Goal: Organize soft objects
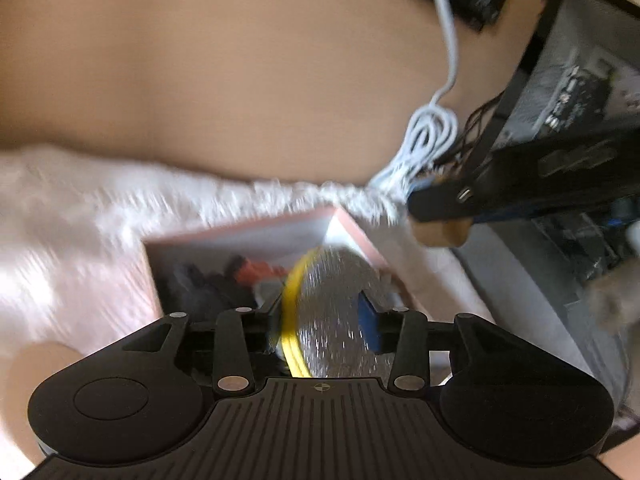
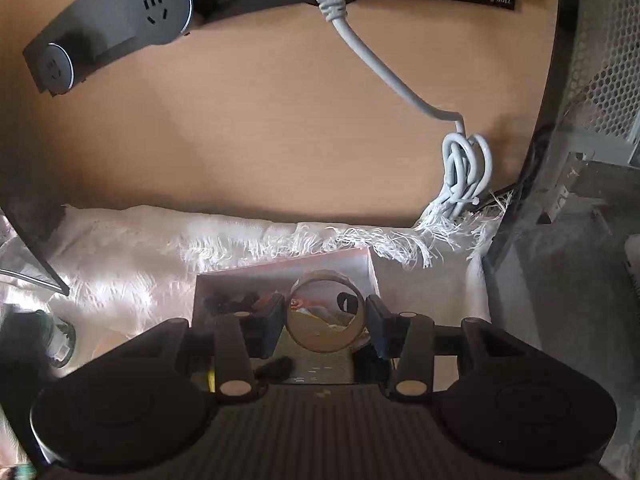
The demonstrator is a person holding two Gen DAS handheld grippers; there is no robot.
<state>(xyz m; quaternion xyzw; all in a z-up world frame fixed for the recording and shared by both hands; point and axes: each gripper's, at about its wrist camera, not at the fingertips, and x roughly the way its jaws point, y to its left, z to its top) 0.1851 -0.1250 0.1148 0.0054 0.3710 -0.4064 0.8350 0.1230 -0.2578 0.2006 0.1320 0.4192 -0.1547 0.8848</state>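
In the left wrist view my left gripper (image 1: 326, 312) is shut on a silver glittery round pad with a yellow rim (image 1: 332, 304), held just above an open pink box (image 1: 248, 236) with dark and orange items inside. The view is motion-blurred. In the right wrist view my right gripper (image 2: 326, 314) is shut on a brown ring-shaped band (image 2: 326, 314), held over the same pink box (image 2: 288, 268). The right gripper also shows in the left wrist view (image 1: 440, 200) at the right, above the box.
The box sits on a white fringed fluffy cloth (image 2: 160, 252) on a tan wooden table (image 2: 260, 120). A black power strip (image 2: 120, 12) with a coiled white cable (image 2: 466, 164) lies at the back. A grey perforated case (image 2: 580, 160) stands at the right.
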